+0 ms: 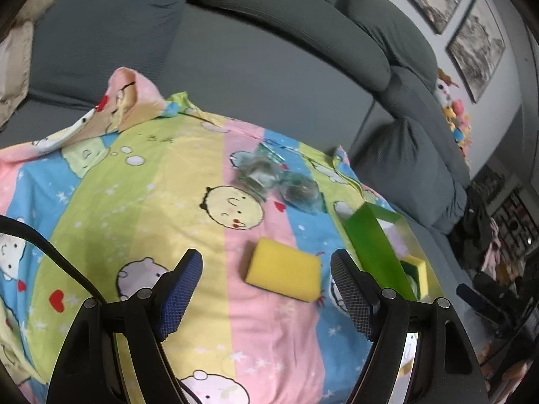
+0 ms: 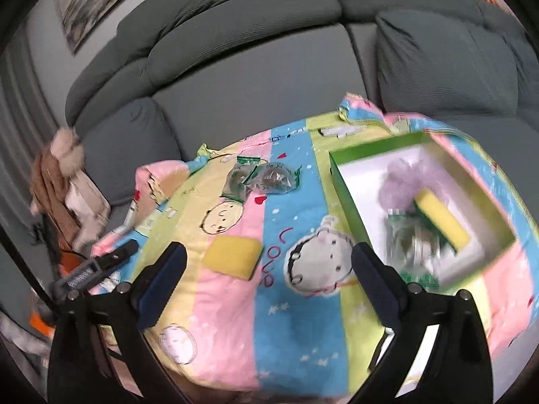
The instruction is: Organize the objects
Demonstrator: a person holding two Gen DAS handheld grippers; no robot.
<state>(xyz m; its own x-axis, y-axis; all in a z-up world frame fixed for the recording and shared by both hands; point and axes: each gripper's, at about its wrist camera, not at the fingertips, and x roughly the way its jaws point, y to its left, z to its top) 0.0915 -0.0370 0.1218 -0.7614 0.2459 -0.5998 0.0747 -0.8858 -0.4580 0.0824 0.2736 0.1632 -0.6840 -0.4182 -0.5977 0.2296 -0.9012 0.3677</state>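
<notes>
A bright cartoon-print cloth (image 2: 296, 320) covers the table in front of a grey sofa (image 2: 242, 77), and the green box (image 2: 340, 181) sits open toward the cloth's right side. Inside that box lie a fluffy lilac piece (image 2: 401, 178), a yellow sponge (image 2: 441, 222) resting against it, and some clear crinkly packets (image 2: 411, 249) nearer the box's front wall. Outside the box, to its left, a second yellow sponge (image 1: 283, 274) lies flat on the pink stripe, and beyond it, also left of the box, a small heap of clear packets with green labels (image 1: 276, 180) rests on the cloth.

The left gripper (image 1: 266, 289) hangs above the cloth with its jaws apart and nothing between them; the loose sponge lies below, closer to the box-side finger. The right gripper (image 2: 269, 286) stands wide and empty too, over the blue stripe just left of the box, with nothing touching its pads.
</notes>
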